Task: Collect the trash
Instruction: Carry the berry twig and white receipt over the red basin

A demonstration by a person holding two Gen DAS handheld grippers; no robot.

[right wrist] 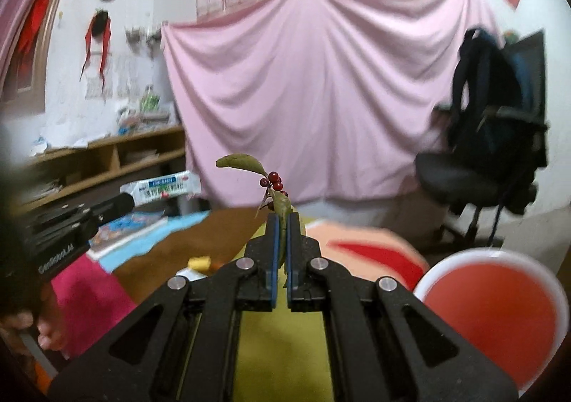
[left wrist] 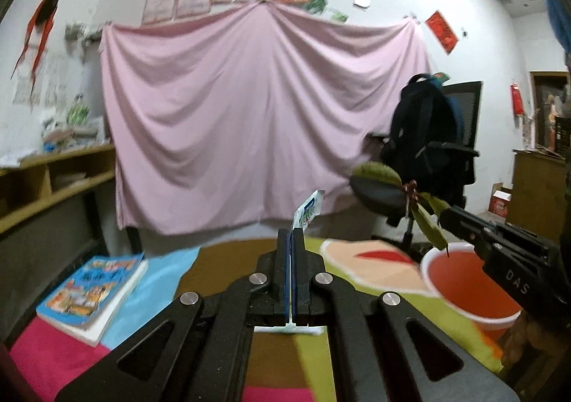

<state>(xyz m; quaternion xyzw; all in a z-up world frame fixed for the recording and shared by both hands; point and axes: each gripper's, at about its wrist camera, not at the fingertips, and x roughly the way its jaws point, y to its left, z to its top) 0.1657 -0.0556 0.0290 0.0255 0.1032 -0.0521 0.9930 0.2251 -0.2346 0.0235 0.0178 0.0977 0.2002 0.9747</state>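
Wrapper (left wrist: 307, 211) pinched in left claw (left wrist: 292, 236), sprig (right wrist: 274, 187) in right claw (right wrist: 282, 223).

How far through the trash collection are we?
Nothing shows inside the red bin yet. In hand: the left gripper is shut on a wrapper, the right gripper on a berry sprig. Left: dropping both, plus a yellow scrap on the table.

- White printed wrapper (left wrist: 306, 212), flat, pinched edge-on, raised above the table.
- Leafy sprig with red berries (right wrist: 274, 187), pinched upright, held aloft.
- Red cup (right wrist: 492, 312), white-rimmed, open, tilted.
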